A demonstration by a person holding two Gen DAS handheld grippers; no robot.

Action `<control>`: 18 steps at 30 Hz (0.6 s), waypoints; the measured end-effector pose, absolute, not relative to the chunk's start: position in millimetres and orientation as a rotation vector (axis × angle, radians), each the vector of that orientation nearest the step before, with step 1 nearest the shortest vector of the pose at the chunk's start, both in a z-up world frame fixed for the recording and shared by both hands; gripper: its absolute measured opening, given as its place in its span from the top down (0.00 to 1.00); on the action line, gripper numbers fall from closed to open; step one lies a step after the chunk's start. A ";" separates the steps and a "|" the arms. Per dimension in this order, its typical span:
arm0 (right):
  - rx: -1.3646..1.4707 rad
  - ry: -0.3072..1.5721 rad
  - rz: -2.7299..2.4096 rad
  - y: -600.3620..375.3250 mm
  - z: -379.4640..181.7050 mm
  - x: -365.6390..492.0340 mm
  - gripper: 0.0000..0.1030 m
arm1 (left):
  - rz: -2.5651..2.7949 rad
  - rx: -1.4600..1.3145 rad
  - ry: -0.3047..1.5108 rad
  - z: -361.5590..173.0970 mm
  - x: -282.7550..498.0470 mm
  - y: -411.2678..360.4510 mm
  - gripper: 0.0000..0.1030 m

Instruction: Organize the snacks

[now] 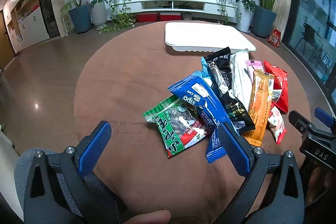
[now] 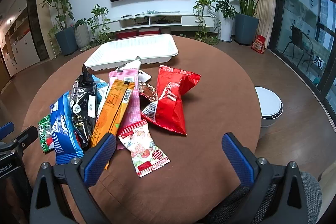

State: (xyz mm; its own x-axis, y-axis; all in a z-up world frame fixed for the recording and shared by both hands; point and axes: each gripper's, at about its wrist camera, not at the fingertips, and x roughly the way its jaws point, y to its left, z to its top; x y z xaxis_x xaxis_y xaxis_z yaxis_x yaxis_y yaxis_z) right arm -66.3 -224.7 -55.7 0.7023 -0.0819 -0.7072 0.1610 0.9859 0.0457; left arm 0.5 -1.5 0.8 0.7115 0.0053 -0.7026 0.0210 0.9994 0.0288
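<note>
A heap of snack packets lies on the round brown table [image 1: 126, 85]: a green packet [image 1: 178, 127], a blue packet [image 1: 199, 102], a black packet [image 1: 226, 89], an orange packet [image 1: 259, 104], a red bag [image 2: 174, 98] and a floral packet [image 2: 145, 148]. An empty white tray [image 1: 205, 37] stands behind the heap, and also shows in the right wrist view [image 2: 134, 51]. My left gripper [image 1: 166, 146] is open just short of the green packet. My right gripper [image 2: 168, 154] is open, with the floral packet between its fingers.
A white round bin [image 2: 269, 106] stands on the floor right of the table. Potted plants, a TV console and a wall TV line the far wall. A grey chair back [image 1: 27, 163] is below the left gripper.
</note>
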 end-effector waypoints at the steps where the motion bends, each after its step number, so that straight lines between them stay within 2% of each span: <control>1: 0.106 0.781 -0.136 -224.4 -55.5 -66.3 0.00 | -0.010 0.036 0.780 0.7 0.6 -2.0 0.00; 18: 0.100 0.781 -0.138 -223.4 -55.8 -65.8 0.00 | -0.009 0.029 0.782 -2.3 0.4 -1.5 0.00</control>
